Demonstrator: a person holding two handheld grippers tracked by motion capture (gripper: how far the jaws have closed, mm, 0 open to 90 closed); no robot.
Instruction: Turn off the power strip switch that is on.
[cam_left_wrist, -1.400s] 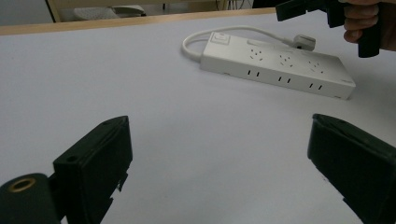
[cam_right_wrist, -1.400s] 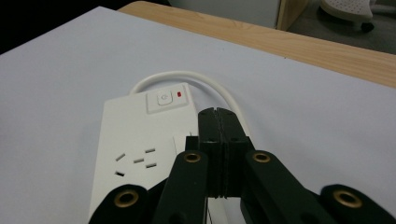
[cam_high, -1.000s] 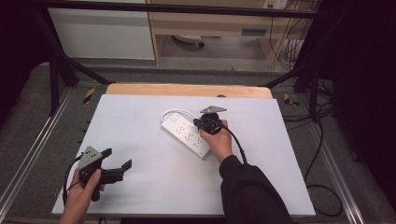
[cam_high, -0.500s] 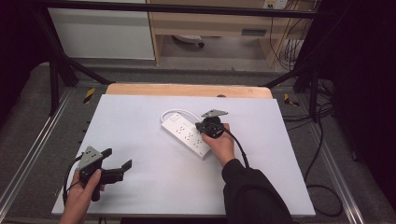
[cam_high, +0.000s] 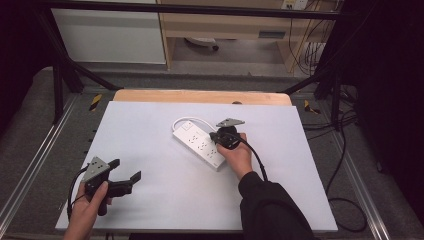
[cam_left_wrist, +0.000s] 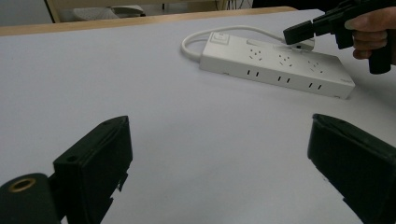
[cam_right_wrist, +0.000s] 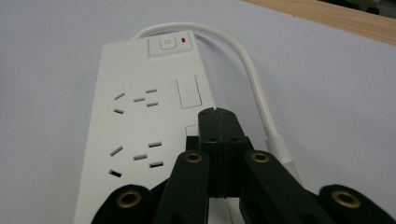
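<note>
A white power strip (cam_high: 199, 145) lies slantwise in the middle of the white table (cam_high: 150, 200), its cord (cam_high: 186, 120) looping round the far end. Its switch with a red light (cam_right_wrist: 169, 44) is at the far end in the right gripper view. My right gripper (cam_high: 219, 136) is shut with nothing between its jaws. Its tip (cam_right_wrist: 218, 116) hovers low over the strip's right edge beside small rectangular panels; whether it touches I cannot tell. My left gripper (cam_high: 126, 169) rests open near the front left corner, pointed at the strip (cam_left_wrist: 275, 63) and away from it.
A wooden strip (cam_high: 200, 96) borders the table's far edge. Metal frame rails run along both sides. Cables (cam_high: 345, 200) lie on the floor at the right. A white cabinet (cam_high: 110, 35) and a shelf unit stand behind the table.
My right gripper has sunk slightly toward the power strip, still shut. The left gripper has stayed where it was.
</note>
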